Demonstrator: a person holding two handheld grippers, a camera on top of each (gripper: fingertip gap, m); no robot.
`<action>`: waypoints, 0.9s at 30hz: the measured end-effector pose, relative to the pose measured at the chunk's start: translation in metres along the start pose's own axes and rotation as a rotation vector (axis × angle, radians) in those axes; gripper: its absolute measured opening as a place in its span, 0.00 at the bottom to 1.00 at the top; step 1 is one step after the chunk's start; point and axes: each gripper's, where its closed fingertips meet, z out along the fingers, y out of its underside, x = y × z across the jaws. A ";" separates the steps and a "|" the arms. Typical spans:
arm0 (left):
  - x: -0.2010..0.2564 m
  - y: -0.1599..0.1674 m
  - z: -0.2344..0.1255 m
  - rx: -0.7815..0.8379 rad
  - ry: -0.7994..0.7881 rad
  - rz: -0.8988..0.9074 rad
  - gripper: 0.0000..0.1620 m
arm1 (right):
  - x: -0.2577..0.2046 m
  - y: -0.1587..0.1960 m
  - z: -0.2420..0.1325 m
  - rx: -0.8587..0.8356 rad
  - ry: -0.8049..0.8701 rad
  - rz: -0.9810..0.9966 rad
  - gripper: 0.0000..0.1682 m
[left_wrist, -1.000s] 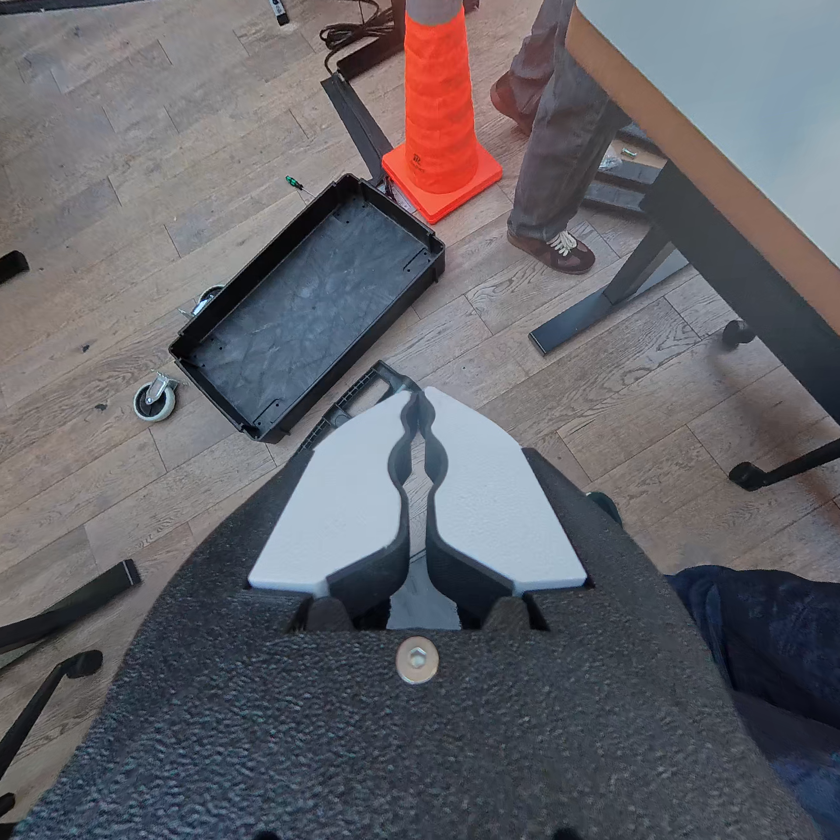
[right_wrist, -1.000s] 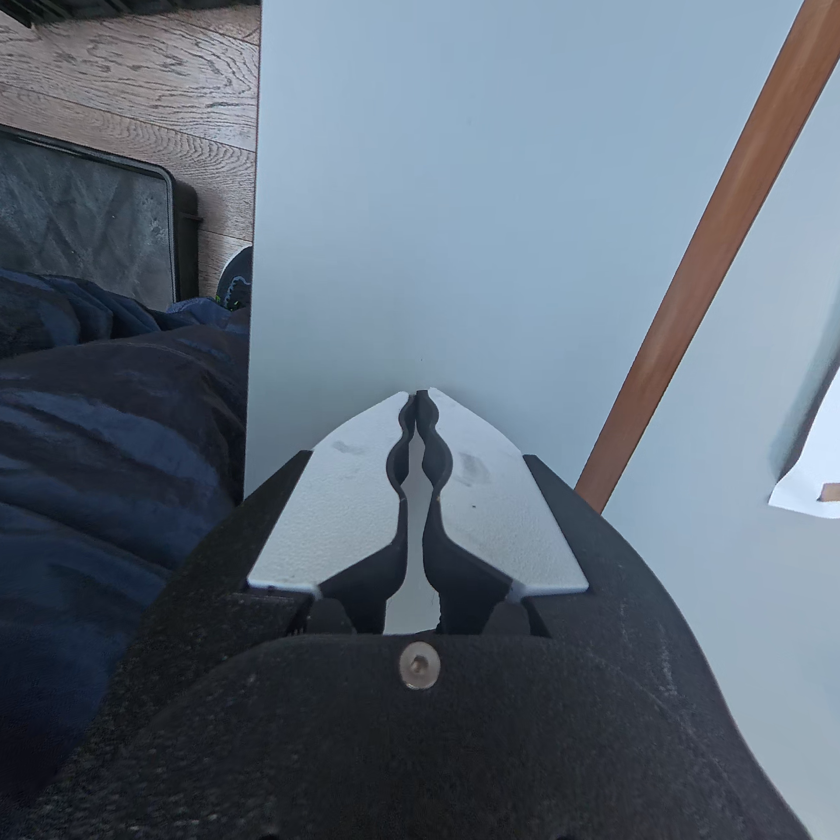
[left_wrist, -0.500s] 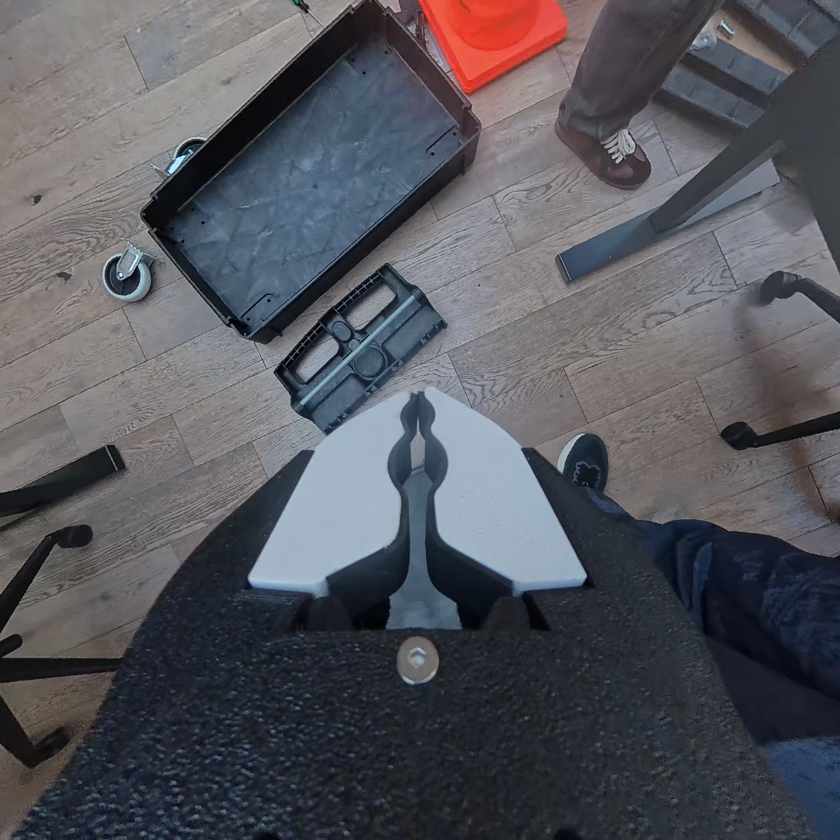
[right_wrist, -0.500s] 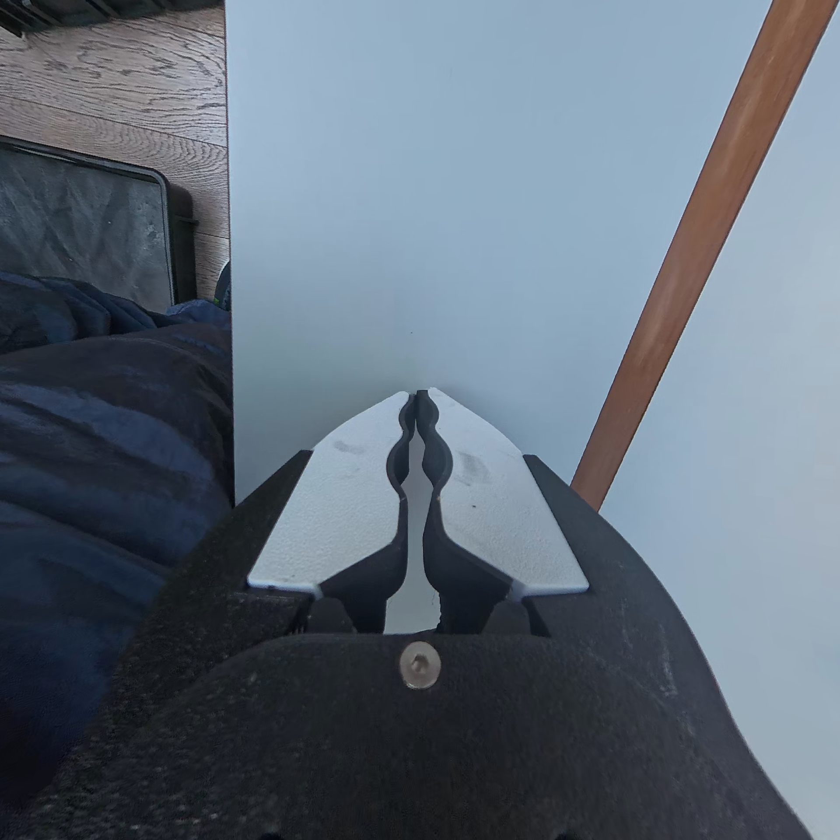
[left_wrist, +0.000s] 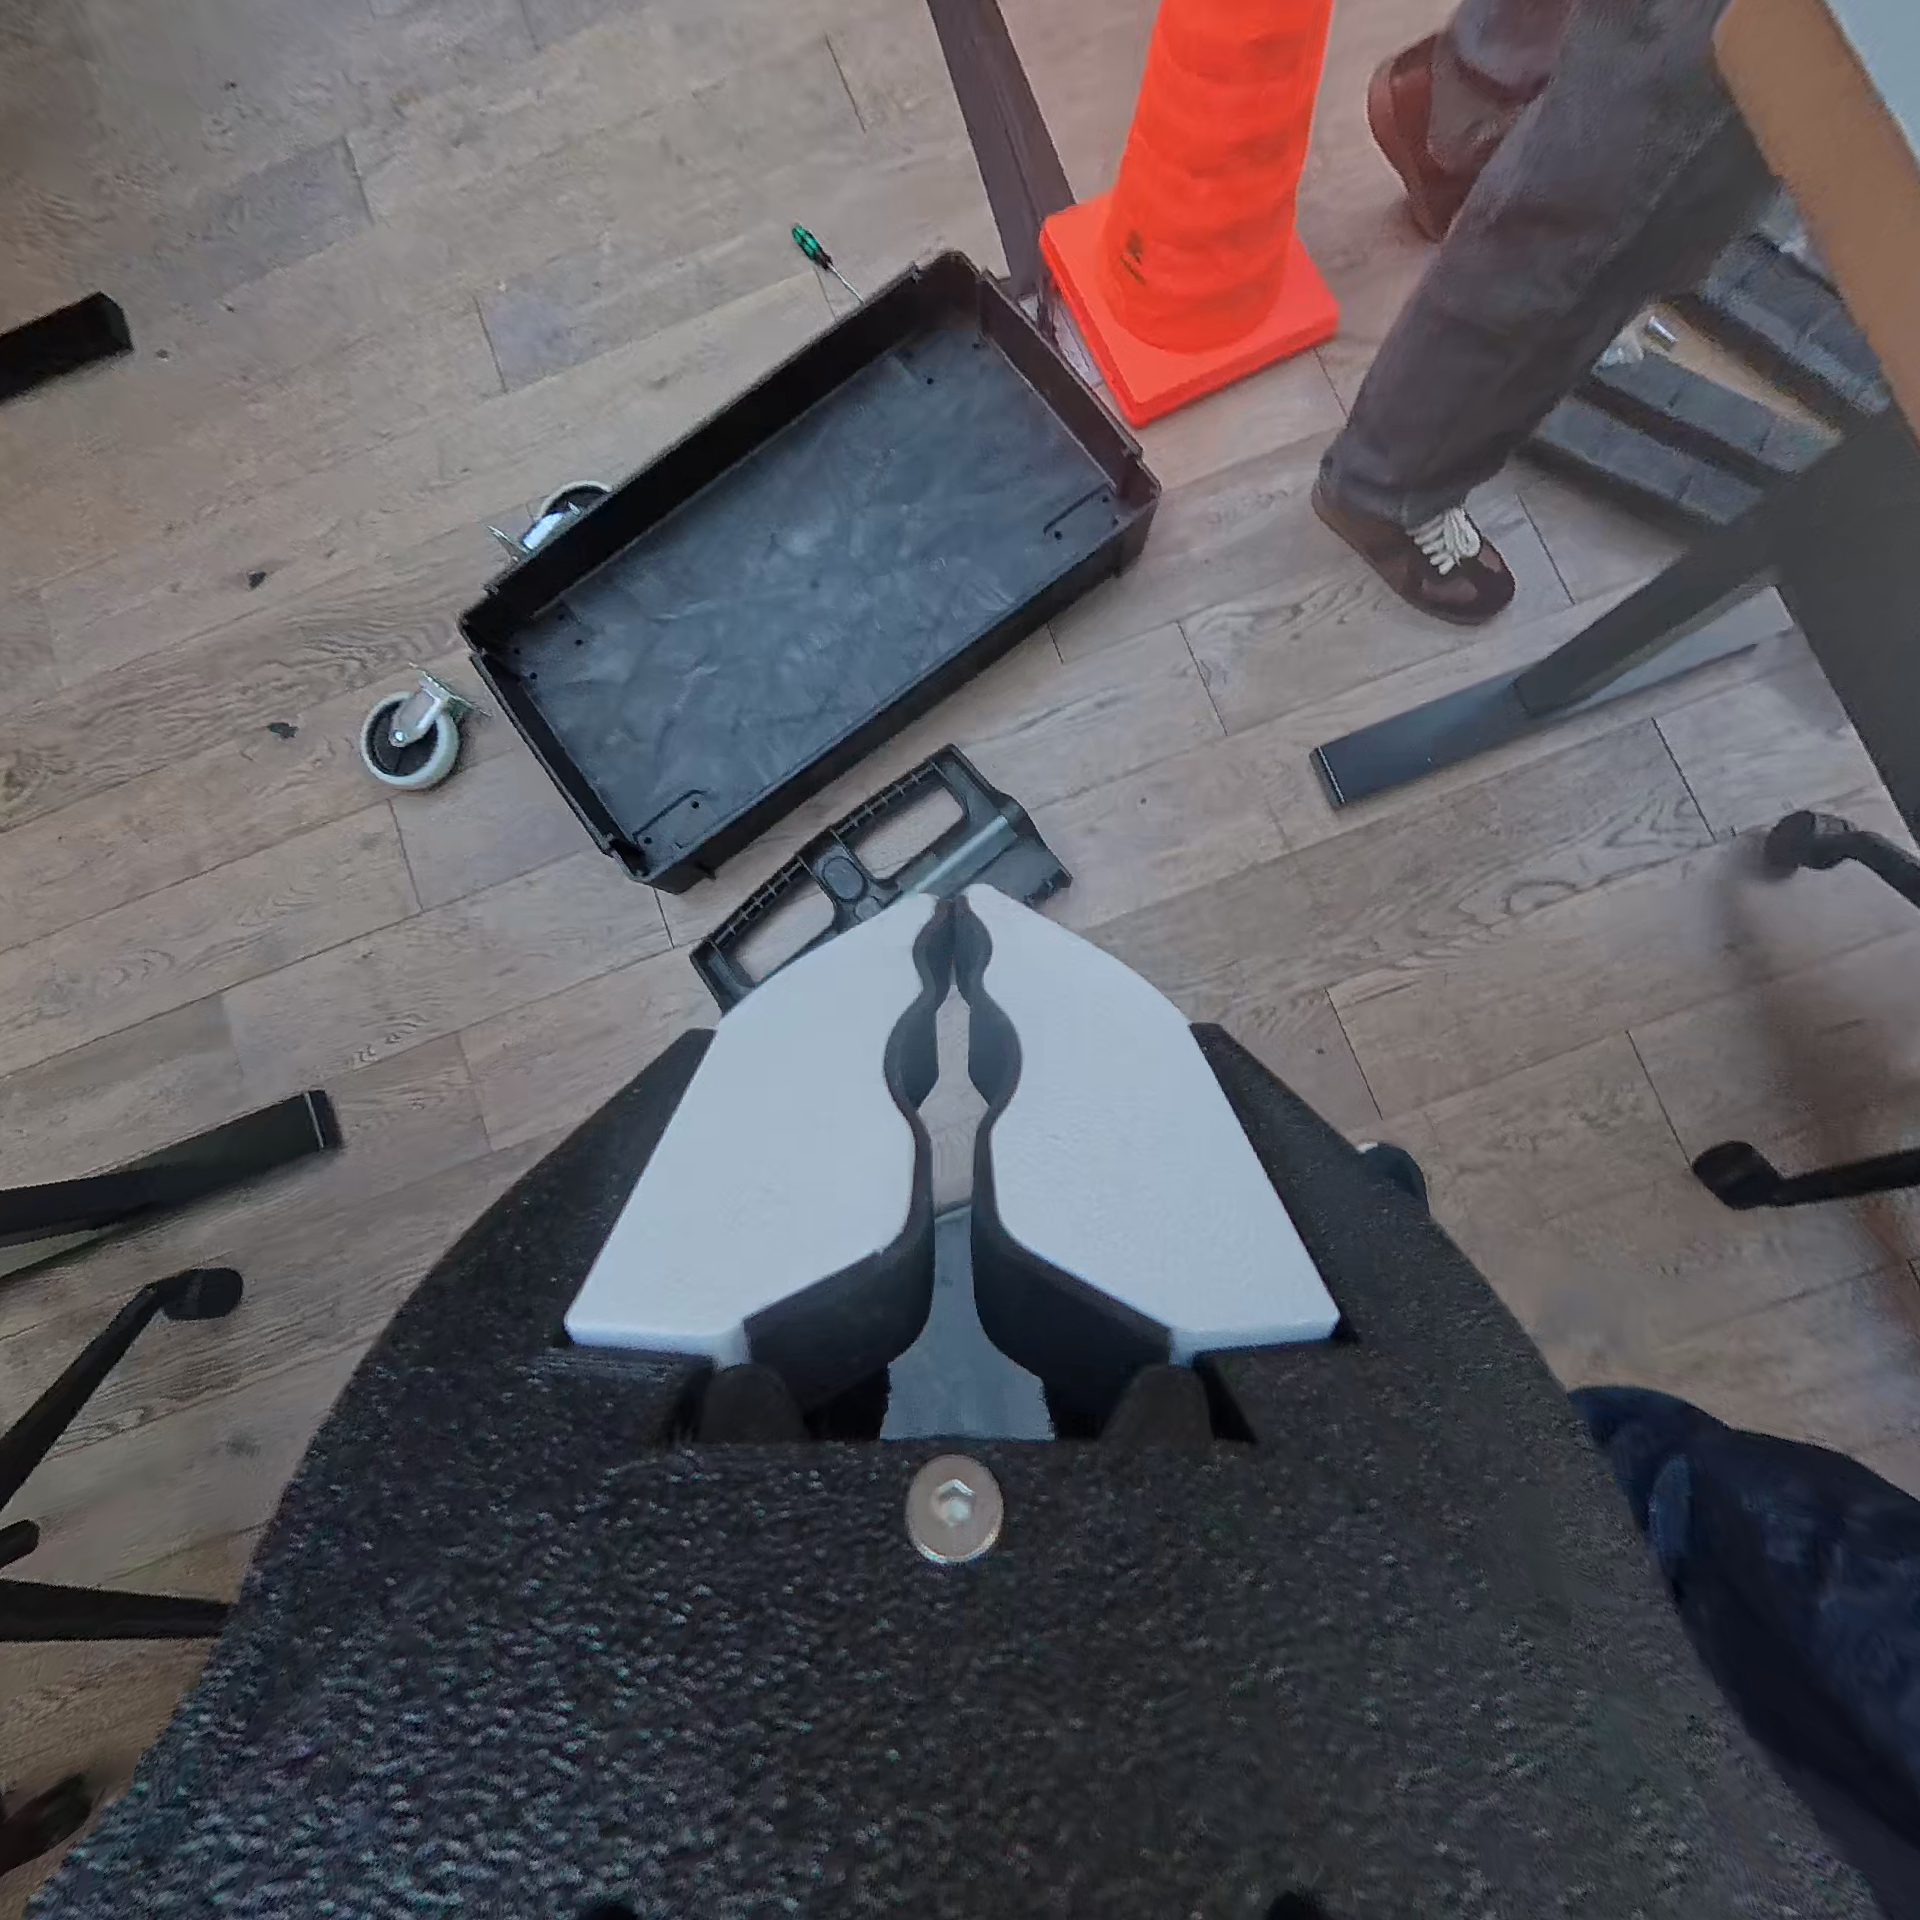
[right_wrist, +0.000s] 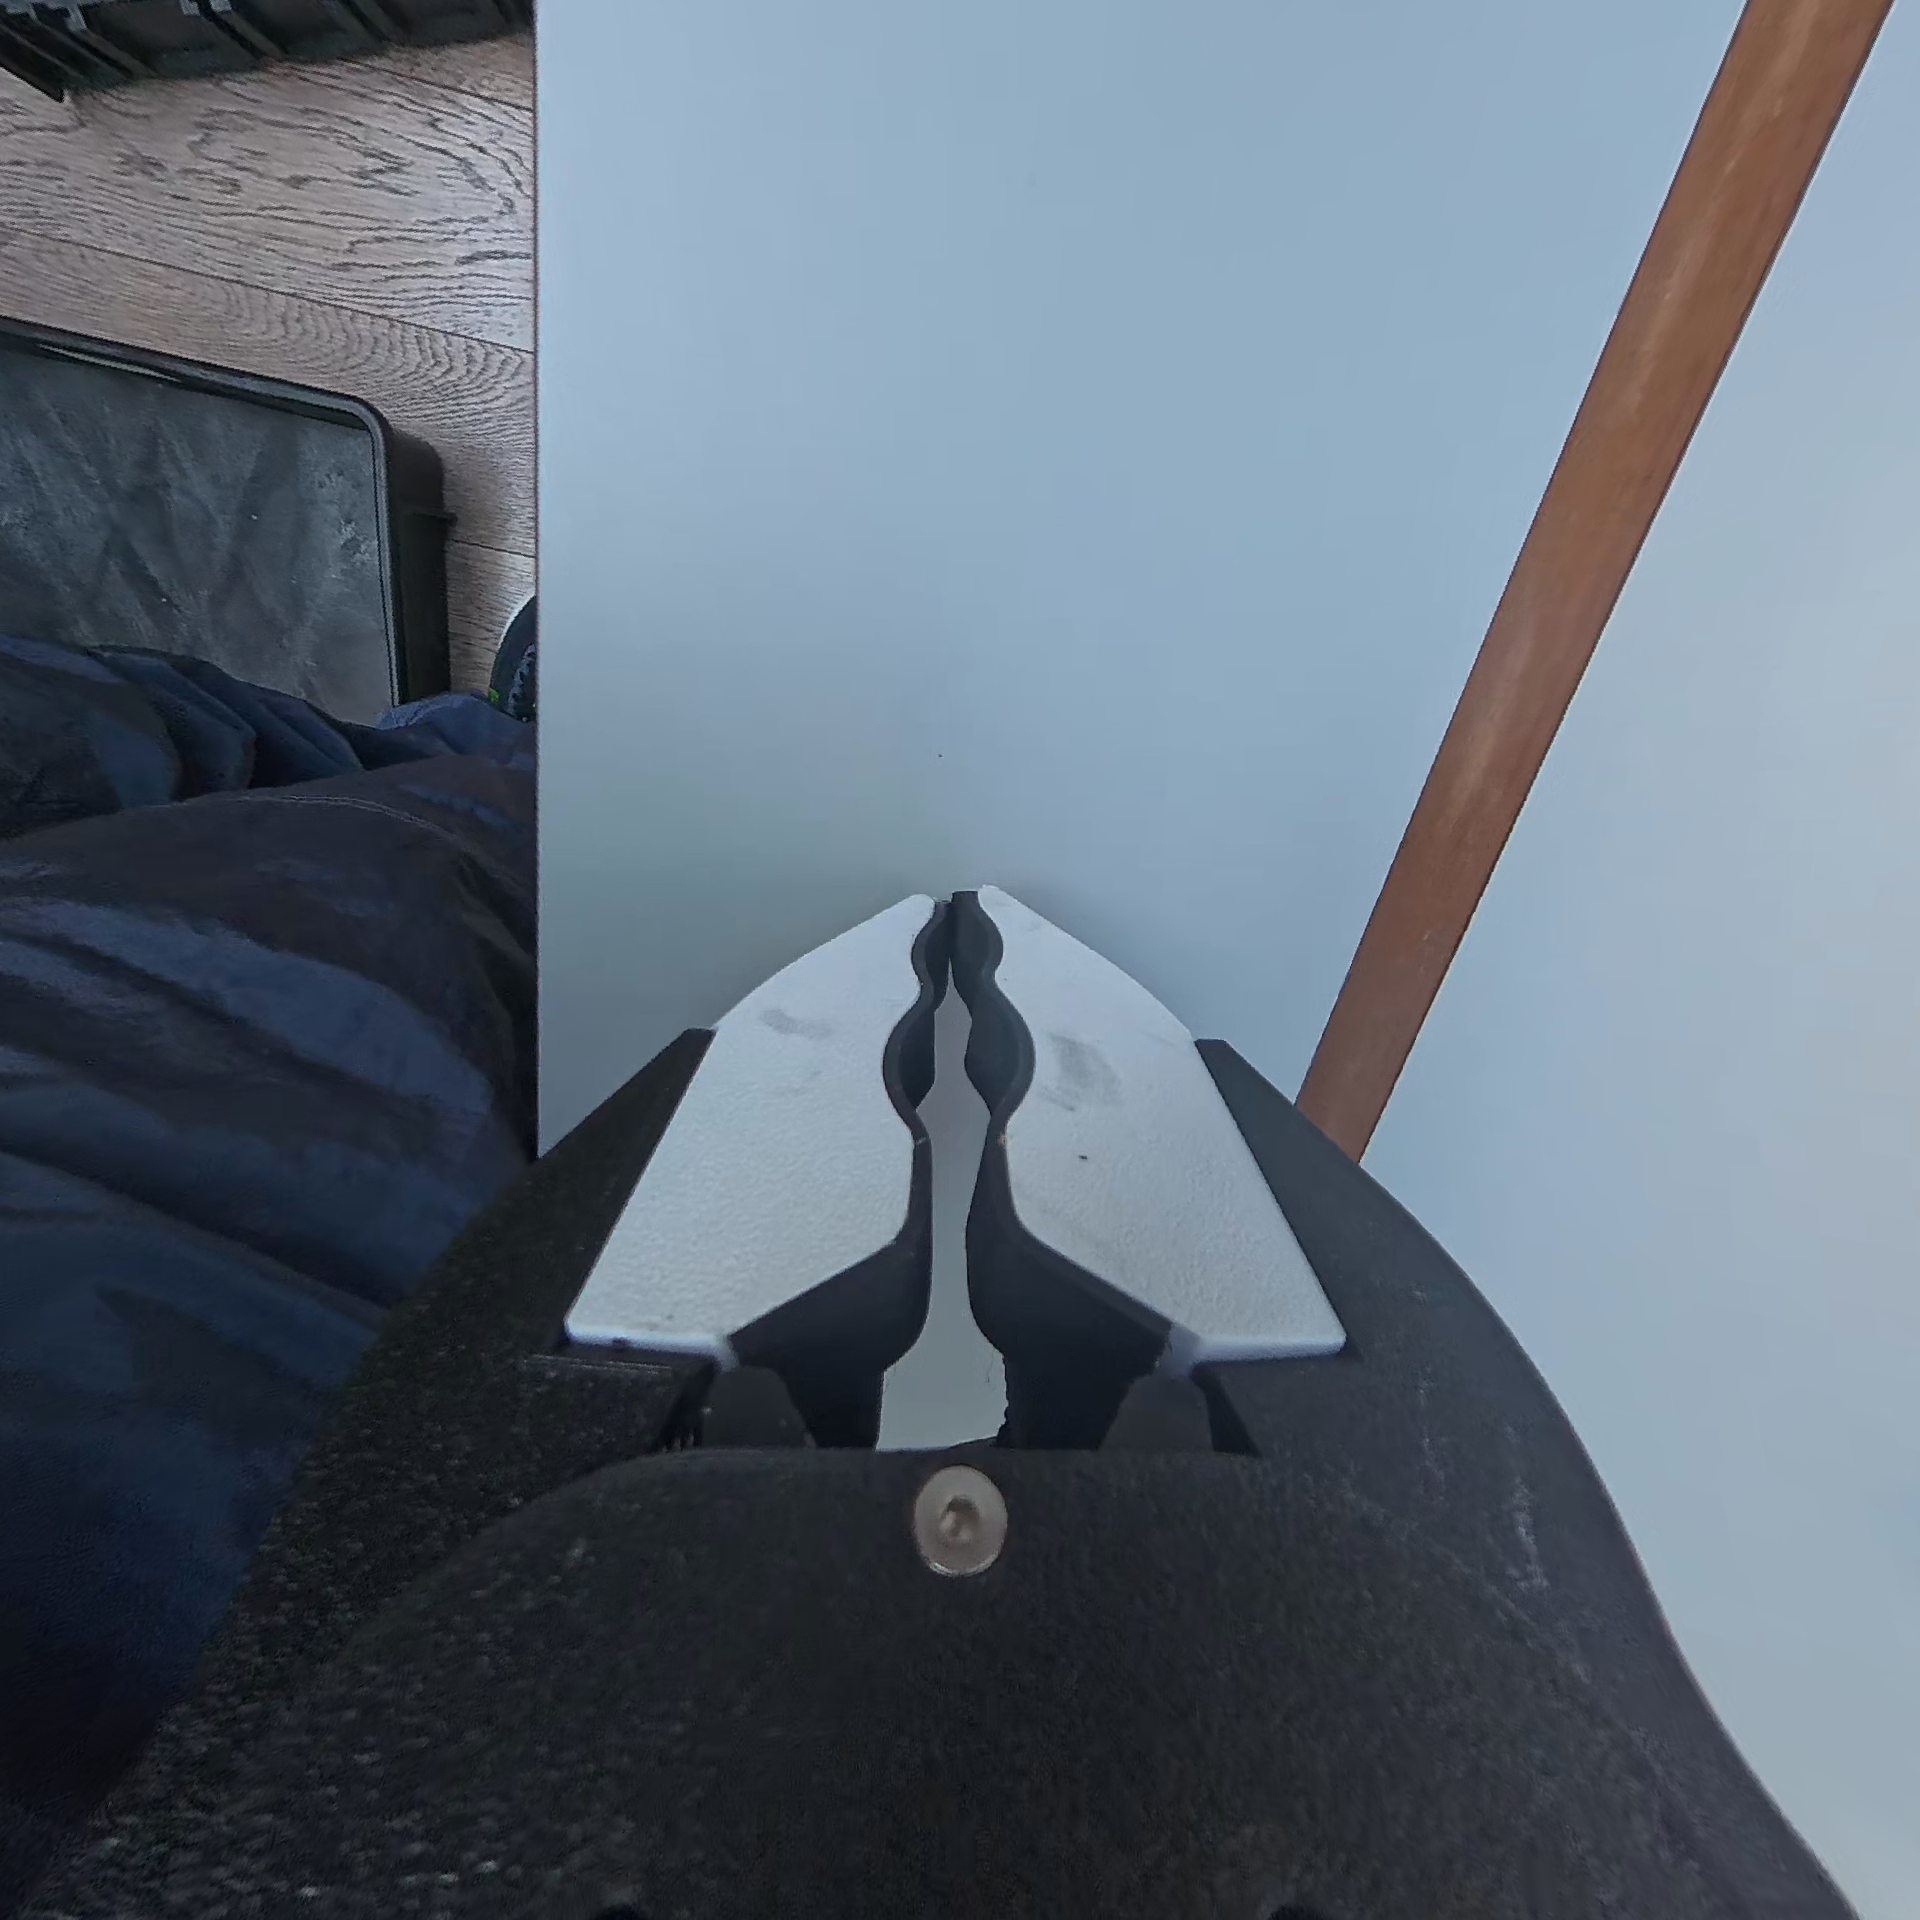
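L gripper (left_wrist: 953, 914) is held above the wood floor (left_wrist: 260, 935), tips closed together, nothing gripped; nearest is a black ribbed plastic part (left_wrist: 883, 842), beside a black tray (left_wrist: 810, 582). Caster wheel (left_wrist: 408, 739) and orange cone (left_wrist: 1195, 208) w/ small unreadable mark lie farther out. R gripper (right_wrist: 953, 902) is closed, empty, over a pale tabletop (right_wrist: 1039, 416).
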 end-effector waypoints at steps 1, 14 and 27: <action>-0.008 -0.013 -0.002 0.031 -0.019 0.010 0.00 | 0.002 0.001 -0.001 0.001 0.002 0.002 0.00; 0.040 -0.043 0.007 0.044 0.078 0.275 0.00 | 0.026 0.004 -0.018 0.053 0.064 0.095 0.00; 0.315 0.044 -0.056 0.131 0.668 1.051 0.00 | 0.070 0.061 -0.028 0.041 0.143 0.284 0.00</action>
